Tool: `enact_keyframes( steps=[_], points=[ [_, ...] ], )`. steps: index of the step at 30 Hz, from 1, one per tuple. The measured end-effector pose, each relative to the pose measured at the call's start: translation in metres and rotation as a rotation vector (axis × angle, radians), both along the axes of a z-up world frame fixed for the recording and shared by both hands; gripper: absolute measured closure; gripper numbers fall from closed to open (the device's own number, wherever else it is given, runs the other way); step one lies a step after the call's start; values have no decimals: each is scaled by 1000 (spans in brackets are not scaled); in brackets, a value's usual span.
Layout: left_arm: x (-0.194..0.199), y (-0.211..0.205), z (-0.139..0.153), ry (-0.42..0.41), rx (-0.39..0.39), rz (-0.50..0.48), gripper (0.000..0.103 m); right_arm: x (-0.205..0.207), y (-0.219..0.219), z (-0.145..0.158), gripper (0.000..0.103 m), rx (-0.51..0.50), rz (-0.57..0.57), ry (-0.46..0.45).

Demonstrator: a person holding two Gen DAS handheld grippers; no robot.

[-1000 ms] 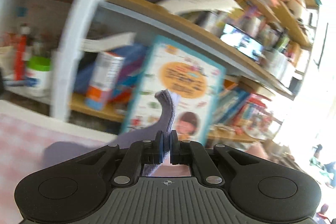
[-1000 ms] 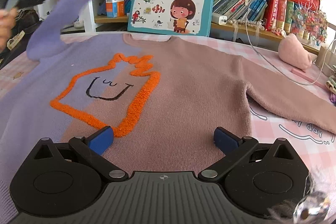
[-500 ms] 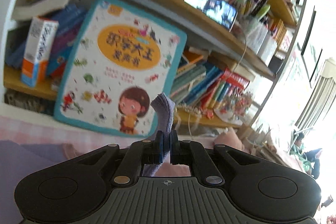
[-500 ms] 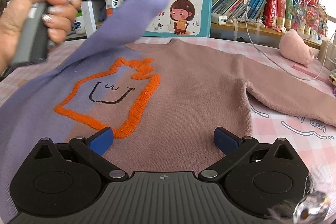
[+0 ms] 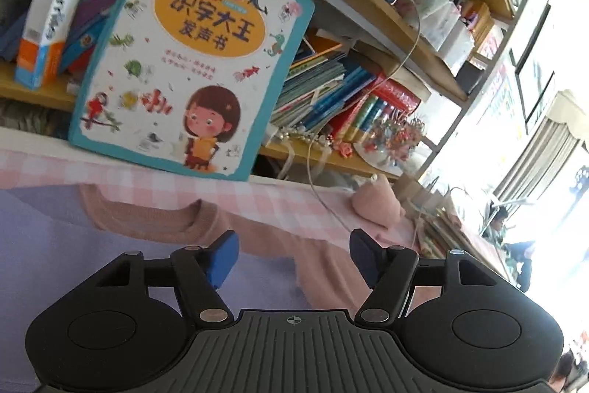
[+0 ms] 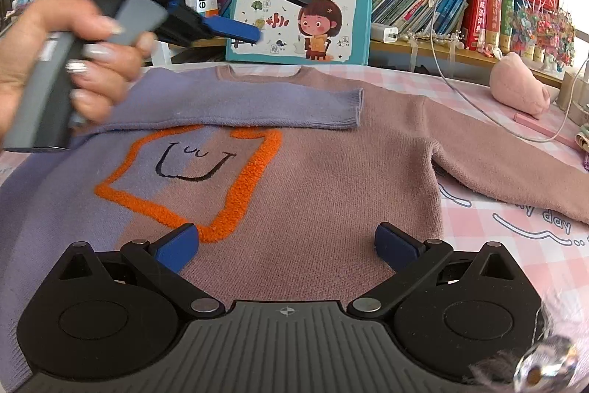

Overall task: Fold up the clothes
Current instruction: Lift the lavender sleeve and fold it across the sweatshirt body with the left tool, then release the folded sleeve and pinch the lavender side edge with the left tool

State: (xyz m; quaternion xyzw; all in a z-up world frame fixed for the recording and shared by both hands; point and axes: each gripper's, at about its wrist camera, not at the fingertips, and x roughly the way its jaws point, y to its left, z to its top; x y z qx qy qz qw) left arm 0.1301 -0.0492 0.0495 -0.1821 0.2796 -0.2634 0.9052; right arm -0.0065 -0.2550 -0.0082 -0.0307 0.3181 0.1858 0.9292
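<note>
Sweater [image 6: 331, 179] spread flat on the worktop [image 6: 515, 245], purple sleeve [image 6: 235, 105] folded across the chest, cuff toward the pink sleeve [image 6: 515, 168] stretched out rightward. Right gripper [image 6: 287, 245] nearer that sleeve, fingers released, empty. Left gripper [image 5: 291, 258] just opened above the sweater; half a second earlier clamped on the cuff.

A person's left hand [image 6: 70, 69] grips the black left gripper [image 5: 292, 258], whose blue-padded jaws have just been opening, nothing between them. The black right gripper [image 6: 285, 244] hovers with jaws spread wide, empty.
</note>
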Motion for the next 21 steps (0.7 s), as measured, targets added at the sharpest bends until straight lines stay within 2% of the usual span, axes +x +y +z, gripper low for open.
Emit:
enact_keyframes(
  steps=[3,8,12,16,19,21],
  points=[
    [-15,19,-1,-18,86,24,32,0,0,0,0,-4,0,-1],
    [-54,57,-13,-35,287,155,31,-1,3,0,0,-22,0,-2],
    [-78,103,-22,20,244,251,31,0,7,0,0,-53,0,12],
    [-95,131,-30,39,319,370,31,0,7,1,0,-53,-1,14],
    [-97,139,-41,79,344,376,32,0,7,1,0,-55,-5,13],
    [-98,139,-45,92,332,347,32,0,7,1,0,-55,-11,11]
  ],
)
